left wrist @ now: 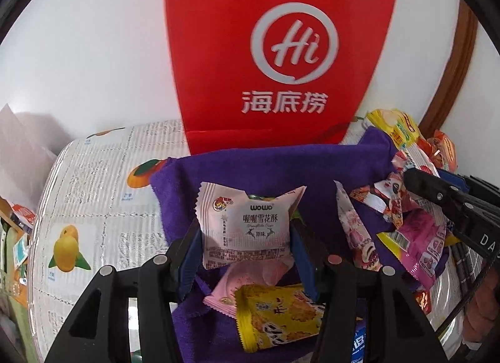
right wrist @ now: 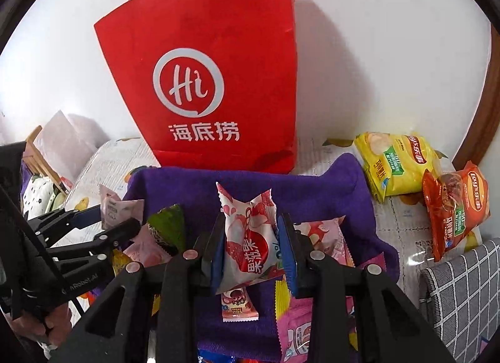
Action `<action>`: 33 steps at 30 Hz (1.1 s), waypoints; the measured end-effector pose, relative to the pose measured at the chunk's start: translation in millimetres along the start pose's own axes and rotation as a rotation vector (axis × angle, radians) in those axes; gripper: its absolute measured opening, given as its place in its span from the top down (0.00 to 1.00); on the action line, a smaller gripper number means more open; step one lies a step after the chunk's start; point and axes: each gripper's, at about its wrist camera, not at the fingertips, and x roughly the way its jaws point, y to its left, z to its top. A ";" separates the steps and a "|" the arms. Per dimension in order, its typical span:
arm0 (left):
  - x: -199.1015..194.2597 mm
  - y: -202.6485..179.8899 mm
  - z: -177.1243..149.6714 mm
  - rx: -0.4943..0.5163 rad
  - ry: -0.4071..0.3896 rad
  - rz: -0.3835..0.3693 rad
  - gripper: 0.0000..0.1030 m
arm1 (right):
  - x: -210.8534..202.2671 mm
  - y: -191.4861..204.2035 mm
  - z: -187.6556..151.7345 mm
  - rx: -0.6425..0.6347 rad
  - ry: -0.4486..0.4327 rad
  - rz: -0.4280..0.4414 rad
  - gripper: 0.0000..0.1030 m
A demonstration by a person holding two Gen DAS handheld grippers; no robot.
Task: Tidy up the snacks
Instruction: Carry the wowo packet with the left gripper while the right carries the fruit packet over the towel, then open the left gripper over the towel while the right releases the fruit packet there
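My left gripper (left wrist: 245, 238) is shut on a white WOWO snack packet (left wrist: 247, 225) and holds it above the purple cloth (left wrist: 265, 169). My right gripper (right wrist: 250, 250) is shut on a white-and-red strawberry snack packet (right wrist: 250, 238) above the same purple cloth (right wrist: 312, 188). A red paper bag with a "Hi" logo (left wrist: 281, 50) stands upright behind the cloth against the wall, and shows in the right wrist view (right wrist: 212, 81) too. Several small snack packets lie on the cloth, such as a yellow one (left wrist: 278, 316) and pink ones (right wrist: 325, 238). The left gripper shows at the left of the right wrist view (right wrist: 106, 222).
A yellow chip bag (right wrist: 393, 163) and an orange-red chip bag (right wrist: 456, 206) lie right of the cloth on a fruit-patterned table cover (left wrist: 93, 206). A grey checked cushion (right wrist: 462, 294) sits at the lower right. A brown wooden frame (right wrist: 481, 113) runs up the right wall.
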 end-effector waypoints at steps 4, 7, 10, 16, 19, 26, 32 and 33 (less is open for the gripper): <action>1.7 -5.8 -0.9 0.014 0.005 -0.004 0.49 | 8.2 1.0 -2.6 -0.022 0.050 0.014 0.68; 3.2 -7.8 -2.0 0.019 0.009 0.003 0.49 | 16.1 -0.2 -5.2 -0.020 0.087 0.016 0.68; 4.0 -6.7 -1.8 0.013 0.013 0.002 0.49 | 22.9 -0.6 -8.0 -0.022 0.124 0.018 0.68; 3.5 -4.8 -1.1 -0.002 0.019 -0.029 0.49 | 31.5 3.3 -11.8 -0.037 0.170 0.017 0.64; 3.1 -5.4 -1.0 -0.005 0.025 -0.047 0.49 | 37.5 6.9 -14.0 -0.042 0.192 0.014 0.63; -1.1 -15.2 -1.8 0.013 0.033 -0.121 0.49 | 37.5 3.7 -13.3 -0.037 0.197 -0.005 0.59; 5.4 -22.5 -5.2 0.029 0.054 -0.090 0.48 | 35.2 -1.4 -10.6 -0.022 0.200 -0.005 0.56; 5.2 -23.3 -4.7 0.034 0.052 -0.085 0.47 | 34.9 -2.5 -10.2 -0.019 0.201 -0.004 0.56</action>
